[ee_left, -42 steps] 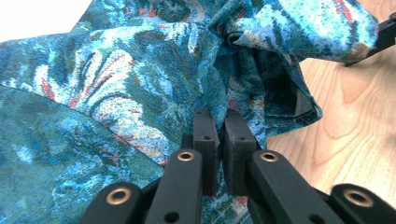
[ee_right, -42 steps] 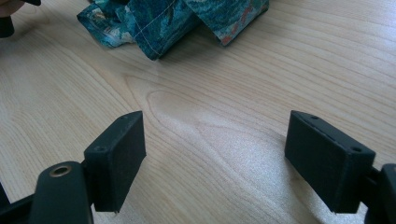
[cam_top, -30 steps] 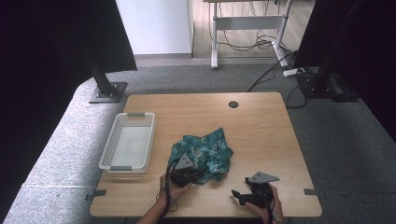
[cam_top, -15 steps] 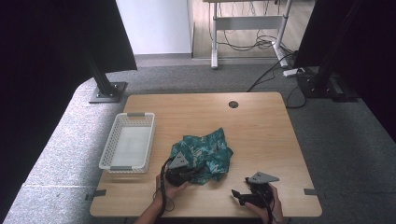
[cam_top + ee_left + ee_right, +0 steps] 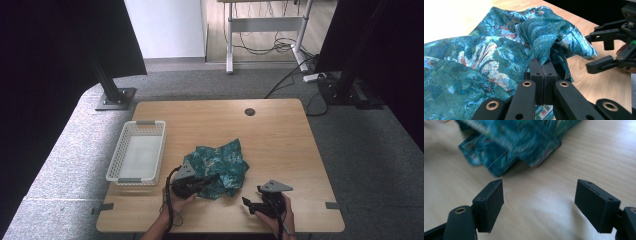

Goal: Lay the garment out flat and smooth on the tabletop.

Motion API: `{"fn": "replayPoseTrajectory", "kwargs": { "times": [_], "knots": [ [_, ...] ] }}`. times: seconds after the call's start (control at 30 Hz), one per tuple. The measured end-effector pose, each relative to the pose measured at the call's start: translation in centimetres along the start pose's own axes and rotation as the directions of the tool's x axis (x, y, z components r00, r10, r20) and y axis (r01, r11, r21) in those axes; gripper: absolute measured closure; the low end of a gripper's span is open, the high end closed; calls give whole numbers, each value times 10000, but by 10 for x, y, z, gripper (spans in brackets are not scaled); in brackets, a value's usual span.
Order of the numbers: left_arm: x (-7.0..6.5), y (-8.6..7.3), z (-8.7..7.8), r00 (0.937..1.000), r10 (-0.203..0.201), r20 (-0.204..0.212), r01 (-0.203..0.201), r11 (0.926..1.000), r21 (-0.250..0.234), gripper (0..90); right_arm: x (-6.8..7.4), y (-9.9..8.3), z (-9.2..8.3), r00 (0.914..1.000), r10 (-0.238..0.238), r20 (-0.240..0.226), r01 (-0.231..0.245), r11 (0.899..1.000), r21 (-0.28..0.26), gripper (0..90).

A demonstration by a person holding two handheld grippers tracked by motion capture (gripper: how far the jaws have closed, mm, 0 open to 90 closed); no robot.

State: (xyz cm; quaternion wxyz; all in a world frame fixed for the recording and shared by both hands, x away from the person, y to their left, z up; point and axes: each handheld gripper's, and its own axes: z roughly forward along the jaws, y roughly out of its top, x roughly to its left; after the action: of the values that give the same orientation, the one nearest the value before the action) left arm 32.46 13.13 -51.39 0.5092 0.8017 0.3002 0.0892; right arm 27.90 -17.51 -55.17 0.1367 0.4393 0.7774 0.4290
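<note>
A teal patterned cloth (image 5: 222, 162) lies crumpled on the wooden table (image 5: 280, 135), toward the front middle. My left gripper (image 5: 209, 181) sits at the cloth's near left edge, and in the left gripper view its jaws (image 5: 543, 68) are shut on a raised fold of the cloth (image 5: 499, 50). My right gripper (image 5: 249, 202) rests low on the table to the right of the cloth, jaws wide open. In the right gripper view nothing is between its fingers (image 5: 539, 202), and the cloth's corner (image 5: 509, 145) lies a little ahead of them.
A white mesh basket (image 5: 118, 179) stands empty at the table's left. A round cable hole (image 5: 250, 111) is near the far edge. The right gripper (image 5: 610, 50) shows at the right of the left gripper view, close to the lifted fold.
My left gripper has drawn a little to the left and upward with the cloth's fold in it, bunching the cloth's near edge. The right gripper has stayed put.
</note>
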Motion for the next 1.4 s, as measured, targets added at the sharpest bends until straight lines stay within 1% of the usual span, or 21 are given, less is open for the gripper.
{"fn": "replayPoseTrajectory", "kwargs": {
  "times": [0.07, 0.17, 0.3, 0.37, 0.4, 0.47, 0.57, 0.6, 0.63, 0.7, 0.73, 0.83, 0.87, 0.93, 1.0, 1.17, 1.33, 1.4],
  "knots": [
    [0, 0, -1, 10000, -22, -13, 22, 10000, -6, 891, 1, 4, 5, 10000, 63, 52, -63, 10000, 61, 233],
    [2, -1, -1, 10000, -60, -5, 60, 10000, -26, 891, 5, 7, 13, 9997, 17, 238, -22, 9998, 213, 242],
    [2, -2, 0, 10000, -76, 15, 76, 10000, 40, 891, 9, 10, 21, 9981, -57, 614, 35, 9993, 359, 279],
    [2, -2, 1, 10000, -61, 22, 61, 10000, 61, 891, 10, 12, 25, 9977, -14, 678, -13, 9992, 403, 294],
    [1, -2, 1, 10000, -60, 32, 59, 10000, 67, 891, 10, 13, 27, 9968, -8, 799, -25, 9992, 405, 311],
    [1, -2, 1, 10000, -52, 27, 52, 10000, 70, 891, 10, 14, 28, 9964, 29, 844, -60, 9993, 367, 329],
    [2, -2, 1, 10000, -73, 39, 73, 9999, 70, 891, 8, 17, 32, 9959, 294, 861, -312, 9993, 201, 410],
    [2, -3, 1, 10000, -83, 39, 82, 9999, 66, 891, 7, 18, 34, 9962, 413, 762, -429, 9989, 206, 436],
    [2, -3, 1, 9999, -94, 40, 94, 9999, 69, 891, 6, 18, 35, 9964, 497, 692, -512, 9985, 198, 478],
    [2, -3, 1, 9999, -104, 47, 103, 9999, 74, 891, 6, 19, 35, 9956, 510, 786, -523, 9985, 148, 582],
    [2, -3, 1, 9999, -92, 45, 91, 9999, 77, 891, 5, 19, 36, 9964, 574, 624, -581, 9983, 96, 641],
    [2, -3, 1, 10000, -80, 52, 79, 9999, 64, 891, 5, 21, 34, 9971, 376, 660, -366, 9992, -159, 792],
    [2, -3, 1, 9999, -89, 50, 89, 9999, 54, 891, 5, 22, 33, 9975, 360, 605, -344, 9990, -277, 824],
    [2, -3, 0, 9999, -108, 38, 108, 9999, 45, 891, 6, 24, 30, 9970, 217, 738, -184, 9988, -460, 875],
    [2, -3, 0, 10000, -90, 32, 89, 9999, 52, 891, 6, 26, 27, 9968, 152, 791, -106, 9982, -585, 883],
    [3, -3, -2, 10000, -88, 10, 88, 10000, 32, 891, 5, 27, 21, 9958, -43, 912, 107, 9975, -704, 887],
    [4, -3, -3, 9999, -105, -15, 105, 9999, 23, 891, 4, 26, 13, 9973, -124, 730, 189, 9958, -896, 888],
    [4, -3, -4, 9999, -113, -20, 113, 9999, -1, 891, 3, 26, 7, 9972, -223, 709, 292, 9948, -979, 889]
  ]
}}
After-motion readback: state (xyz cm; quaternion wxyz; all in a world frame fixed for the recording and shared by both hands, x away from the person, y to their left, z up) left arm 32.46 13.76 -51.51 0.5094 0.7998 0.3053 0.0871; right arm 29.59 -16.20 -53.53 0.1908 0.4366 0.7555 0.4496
